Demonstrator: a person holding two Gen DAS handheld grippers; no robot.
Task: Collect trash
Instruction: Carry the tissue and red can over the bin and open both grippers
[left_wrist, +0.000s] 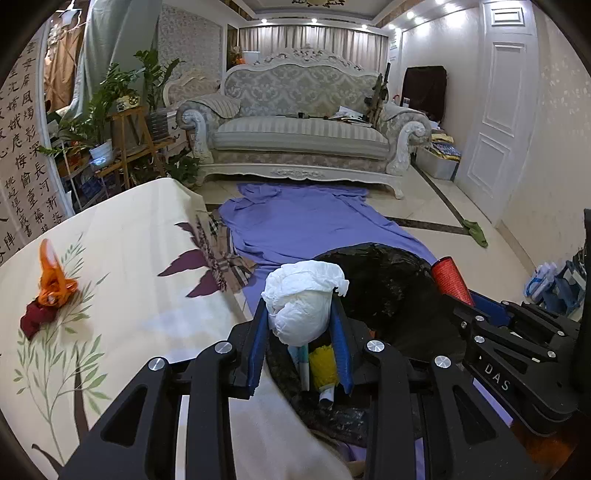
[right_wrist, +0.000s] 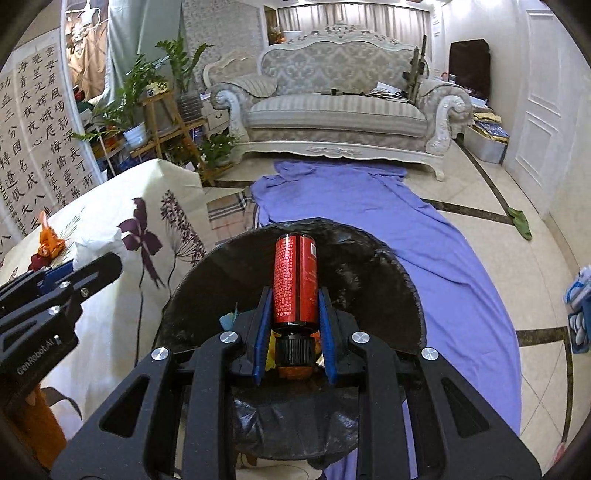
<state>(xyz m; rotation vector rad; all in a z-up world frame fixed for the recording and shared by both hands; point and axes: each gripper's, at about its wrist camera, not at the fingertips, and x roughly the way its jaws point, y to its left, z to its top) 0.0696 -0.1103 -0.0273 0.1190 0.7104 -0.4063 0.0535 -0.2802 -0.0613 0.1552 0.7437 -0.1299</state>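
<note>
Crumpled white paper wad (left_wrist: 301, 299), red bottle (right_wrist: 295, 280)

The trash bin (right_wrist: 369, 266) stands on the floor sheet (right_wrist: 424, 240), which runs from the bin back to the foot of the sofa (right_wrist: 332, 107). Just left of the bin is the desk (left_wrist: 129, 258), and on it, well left of the bin, lie crumpled wrappers (left_wrist: 48, 291). Over the bin's mouth the left gripper (left_wrist: 301, 321) holds a wad of paper (left_wrist: 303, 295) between its jaws; to its right, also above the bin, the right gripper (right_wrist: 295, 306) holds a can (right_wrist: 295, 277). Behind the desk, left of the sofa, stand potted plants (left_wrist: 110, 110). Far right of the bin is a door (left_wrist: 498, 110).
</note>
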